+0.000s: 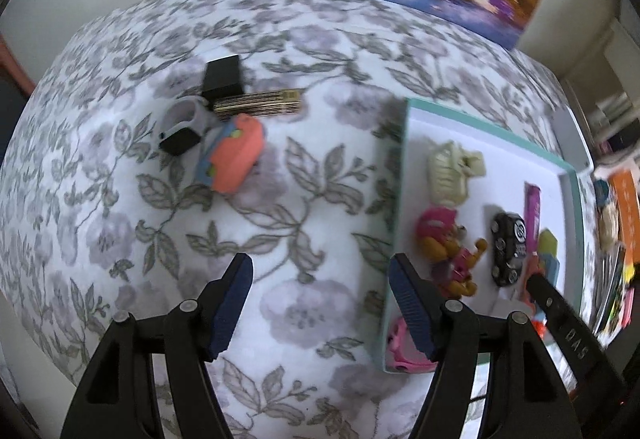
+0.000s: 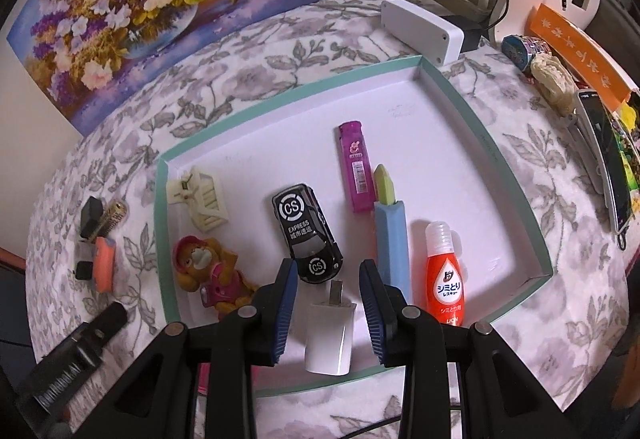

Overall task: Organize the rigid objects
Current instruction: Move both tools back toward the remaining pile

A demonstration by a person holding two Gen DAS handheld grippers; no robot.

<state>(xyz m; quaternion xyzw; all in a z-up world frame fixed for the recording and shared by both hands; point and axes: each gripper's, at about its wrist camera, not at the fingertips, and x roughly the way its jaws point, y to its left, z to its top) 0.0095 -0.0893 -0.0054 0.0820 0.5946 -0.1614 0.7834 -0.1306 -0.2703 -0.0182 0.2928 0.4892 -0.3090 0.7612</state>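
Right gripper [image 2: 328, 309] wide open over shallow teal-rimmed white tray [image 2: 482, 135]; white plastic USB charger plug [image 2: 331, 339] lies on tray floor directly between fingers, apparently untouched, whether just set down or about to be picked unclear. Black toy car [image 2: 308, 233] just ahead, blue crayon-shaped block [image 2: 392, 243] ahead-right. Lift straight up, avoid clipping neighbours.

Left gripper [image 1: 320, 303] wide open, empty; salmon-orange toy block [image 1: 234, 157] well ahead-left on floral cloth. Likely next target: approach over its narrow sides.

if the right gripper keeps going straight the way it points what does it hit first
Probably the white charger plug, lying in the tray between the open right gripper fingers; beyond it, the black toy car. Depth is unclear.
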